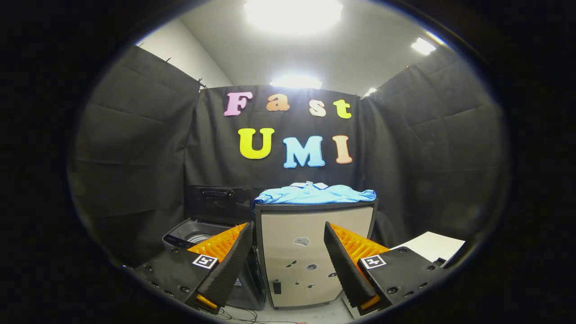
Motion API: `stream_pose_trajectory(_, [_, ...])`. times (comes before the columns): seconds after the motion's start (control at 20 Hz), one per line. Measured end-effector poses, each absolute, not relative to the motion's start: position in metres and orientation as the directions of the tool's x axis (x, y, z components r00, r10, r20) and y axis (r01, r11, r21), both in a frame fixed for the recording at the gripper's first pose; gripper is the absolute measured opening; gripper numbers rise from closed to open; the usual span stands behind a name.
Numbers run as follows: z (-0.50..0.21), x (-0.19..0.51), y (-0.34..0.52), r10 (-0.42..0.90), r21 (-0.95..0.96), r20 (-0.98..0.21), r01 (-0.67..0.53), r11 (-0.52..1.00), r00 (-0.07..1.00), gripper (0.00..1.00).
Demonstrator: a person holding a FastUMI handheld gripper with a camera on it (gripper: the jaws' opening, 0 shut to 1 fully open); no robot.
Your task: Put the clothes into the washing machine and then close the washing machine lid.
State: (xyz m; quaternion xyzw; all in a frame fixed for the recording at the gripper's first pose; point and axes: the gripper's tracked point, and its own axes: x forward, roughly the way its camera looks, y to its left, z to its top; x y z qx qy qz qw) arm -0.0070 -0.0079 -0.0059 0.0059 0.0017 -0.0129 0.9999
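Note:
A light blue garment [313, 195] lies spread on top of a beige cabinet [310, 252], beyond my fingers and a little above them. To the cabinet's left stands the dark washing machine [191, 236], its lid [218, 202] raised upright at the back and its drum opening showing. My gripper [288, 258] is open, held well short of the cabinet, with nothing between its fingers. The left finger [225, 258] overlaps the washer's front corner in the view.
Black cloth walls close in the booth on the left, back and right. A white sheet or board [434, 245] lies low to the right, behind the right finger. Cables [243, 315] trail on the pale floor under the cabinet front.

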Motion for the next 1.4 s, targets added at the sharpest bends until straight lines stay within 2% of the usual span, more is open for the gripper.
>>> stream_pose_trajectory(0.9, [0.014, -0.013, 0.012, -0.019, 0.006, 0.012, 0.018, 1.000, 1.000, 0.99])
stream_pose_trajectory(1.4, [0.038, 0.025, 0.007, -0.021, 0.003, 0.007, 0.021, 1.000, 1.000, 0.99])
